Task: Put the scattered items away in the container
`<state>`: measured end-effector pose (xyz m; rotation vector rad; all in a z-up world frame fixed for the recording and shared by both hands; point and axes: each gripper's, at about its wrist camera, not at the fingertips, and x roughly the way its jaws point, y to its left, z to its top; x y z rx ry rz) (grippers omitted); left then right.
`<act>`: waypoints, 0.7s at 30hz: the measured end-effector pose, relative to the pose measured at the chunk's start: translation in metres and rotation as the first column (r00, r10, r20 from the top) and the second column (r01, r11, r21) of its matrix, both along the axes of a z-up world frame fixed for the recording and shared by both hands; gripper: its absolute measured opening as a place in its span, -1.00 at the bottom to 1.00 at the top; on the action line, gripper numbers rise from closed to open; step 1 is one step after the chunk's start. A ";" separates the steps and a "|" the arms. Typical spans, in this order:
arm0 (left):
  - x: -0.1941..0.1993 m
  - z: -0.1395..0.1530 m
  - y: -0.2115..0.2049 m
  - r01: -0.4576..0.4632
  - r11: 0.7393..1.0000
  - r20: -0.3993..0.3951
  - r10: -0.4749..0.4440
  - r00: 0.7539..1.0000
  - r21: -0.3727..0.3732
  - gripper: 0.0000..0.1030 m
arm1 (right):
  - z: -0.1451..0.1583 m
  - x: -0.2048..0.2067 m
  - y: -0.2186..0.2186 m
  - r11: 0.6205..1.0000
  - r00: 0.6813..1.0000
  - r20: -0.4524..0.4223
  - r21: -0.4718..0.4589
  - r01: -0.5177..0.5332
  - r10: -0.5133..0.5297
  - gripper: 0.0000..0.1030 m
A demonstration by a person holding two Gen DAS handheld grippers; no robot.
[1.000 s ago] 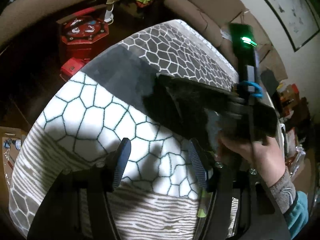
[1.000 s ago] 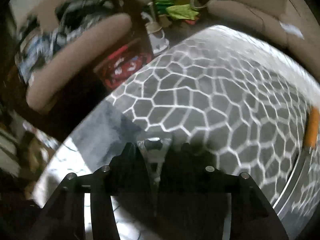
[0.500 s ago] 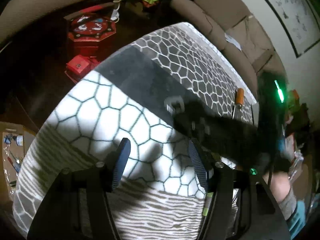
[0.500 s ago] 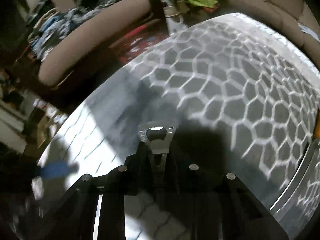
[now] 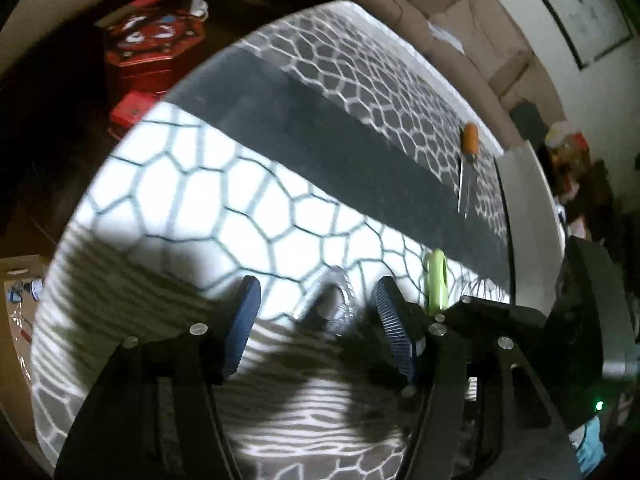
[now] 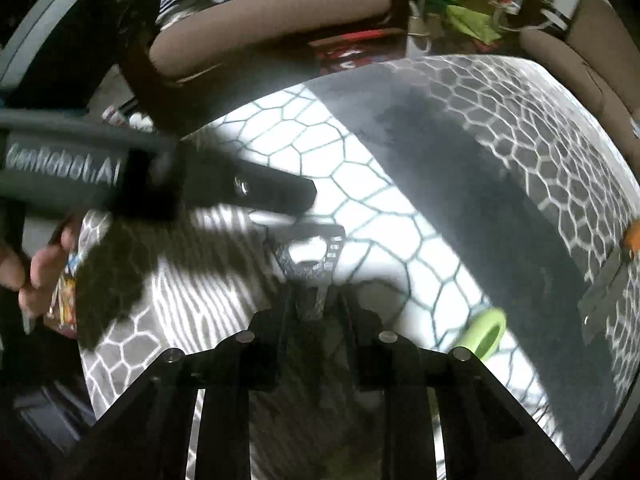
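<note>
- Dark patterned metal, with a hexagonal hole in its head: this bottle opener (image 6: 308, 270) stood out from between the fingers of the right gripper (image 6: 315, 294), whose jaws were opening slightly with the opener's handle between them.
- A second earlier we saw that gripper over the grey honeycomb part of the printed tablecloth (image 6: 360, 200); it had since crossed to the white part.
- The opener's head now lay close to the left gripper (image 5: 317, 282), which stood about half open and clamped nothing.
- The move uncovered two items on the cloth: a lime-green tape ring (image 5: 437, 280) and an orange-handled screwdriver (image 5: 469, 138).
- The grey-walled container (image 5: 524, 200) stood beside both, apart from the opener.
- We judged this a possible hand-over; no item shown had reached the container.
</note>
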<state>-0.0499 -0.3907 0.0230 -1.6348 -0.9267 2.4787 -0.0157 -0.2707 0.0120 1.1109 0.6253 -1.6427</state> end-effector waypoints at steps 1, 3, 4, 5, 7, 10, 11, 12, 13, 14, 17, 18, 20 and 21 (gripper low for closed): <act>-0.002 -0.002 0.004 0.006 1.000 0.008 -0.006 1.000 -0.001 0.09 | 0.000 0.002 0.001 1.000 1.000 -0.013 -0.015 0.005 -0.005 -0.39; -0.006 -0.004 0.009 0.009 1.000 0.010 -0.009 1.000 -0.010 0.09 | 0.000 0.003 0.003 0.999 1.000 -0.023 -0.033 0.013 -0.014 -0.37; -0.007 -0.004 0.010 0.002 1.000 0.013 -0.002 1.000 -0.004 0.09 | 0.000 0.003 0.005 0.999 0.999 -0.023 -0.046 0.028 -0.029 -0.42; -0.005 -0.005 0.007 -0.017 0.999 0.013 0.017 1.000 0.028 0.09 | -0.001 0.001 0.007 0.997 0.999 -0.017 -0.057 0.043 -0.044 -0.54; -0.003 -0.009 -0.001 -0.052 0.990 0.014 0.051 0.999 0.134 0.11 | -0.003 -0.007 0.018 0.988 0.992 0.044 -0.098 0.119 -0.115 -0.66; 0.005 -0.018 -0.013 -0.094 0.955 0.024 0.091 0.996 0.282 0.14 | -0.009 -0.026 0.036 0.934 0.931 0.238 -0.159 0.320 -0.278 -0.70; 0.009 -0.020 -0.016 -0.110 0.948 0.037 0.103 0.994 0.298 0.14 | -0.013 -0.034 0.044 0.896 0.884 0.316 -0.171 0.409 -0.343 -0.85; 0.013 -0.022 -0.018 -0.119 0.936 0.038 0.112 0.993 0.331 0.14 | -0.016 -0.039 0.047 0.876 0.860 0.353 -0.177 0.449 -0.369 -0.90; 0.016 -0.024 -0.020 -0.120 0.924 0.036 0.114 0.993 0.364 0.14 | -0.016 -0.041 0.049 0.863 0.845 0.374 -0.183 0.471 -0.382 -0.95; 0.016 -0.026 -0.018 -0.116 0.919 0.048 0.106 0.993 0.376 0.13 | -0.015 -0.042 0.046 0.864 0.844 0.378 -0.181 0.470 -0.380 -0.95; 0.018 -0.028 -0.019 -0.110 0.916 0.035 0.104 0.994 0.387 0.14 | -0.009 -0.033 0.037 0.902 0.891 0.311 -0.172 0.396 -0.331 -0.83; 0.017 -0.028 -0.019 -0.114 0.914 0.035 0.109 0.993 0.389 0.14 | -0.006 -0.027 0.034 0.921 0.916 0.263 -0.167 0.352 -0.303 -0.81; 0.015 -0.028 -0.018 -0.133 0.908 0.039 0.129 0.991 0.396 0.18 | -0.003 -0.018 0.028 0.945 0.946 0.192 -0.149 0.290 -0.260 -0.74; 0.014 -0.028 -0.016 -0.137 0.906 0.036 0.134 0.990 0.400 0.26 | -0.003 -0.015 0.024 0.952 0.954 0.175 -0.140 0.270 -0.245 -0.71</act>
